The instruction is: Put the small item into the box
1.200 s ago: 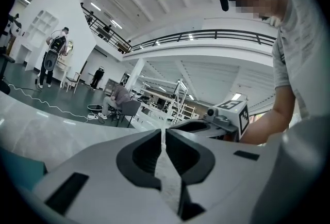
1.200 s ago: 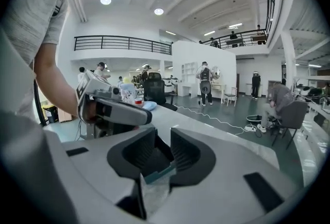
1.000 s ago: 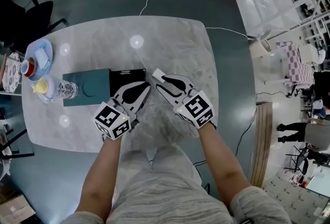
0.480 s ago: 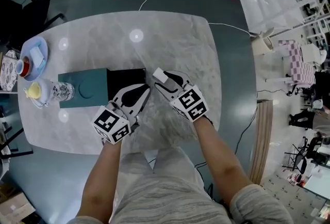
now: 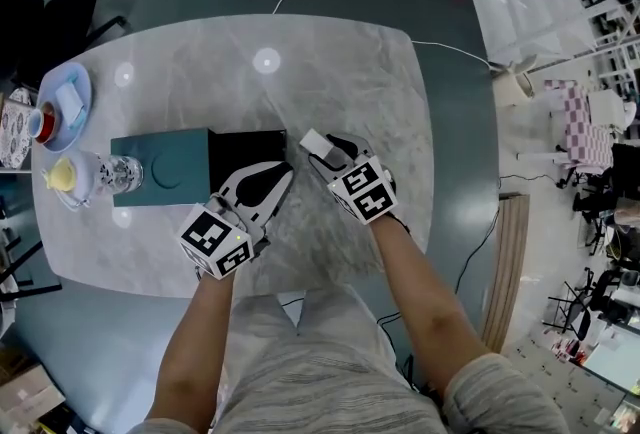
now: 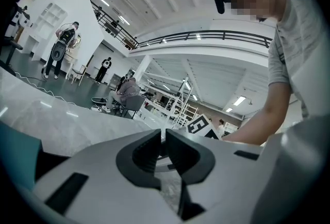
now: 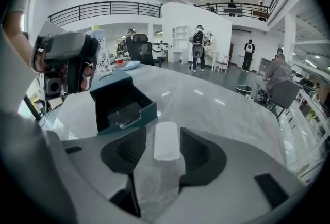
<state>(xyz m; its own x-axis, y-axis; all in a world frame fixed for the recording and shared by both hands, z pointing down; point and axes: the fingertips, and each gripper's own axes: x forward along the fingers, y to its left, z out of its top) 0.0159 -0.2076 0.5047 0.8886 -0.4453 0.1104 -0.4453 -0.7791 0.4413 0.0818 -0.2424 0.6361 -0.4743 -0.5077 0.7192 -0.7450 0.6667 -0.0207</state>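
Gaping teal box (image 5: 160, 167), dark inside, small white item (image 7: 167, 140) just outside it

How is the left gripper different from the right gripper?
The left gripper has its jaws shut, while the right gripper has jaws that have just been opening and now stand apart. The right gripper has the small white item lying between its jaws, not squeezed. The left gripper has nothing between its jaws. Both have white bodies with black grip faces.

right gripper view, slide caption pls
Right gripper, jaws just opened, straddles the small white item near the open teal box.
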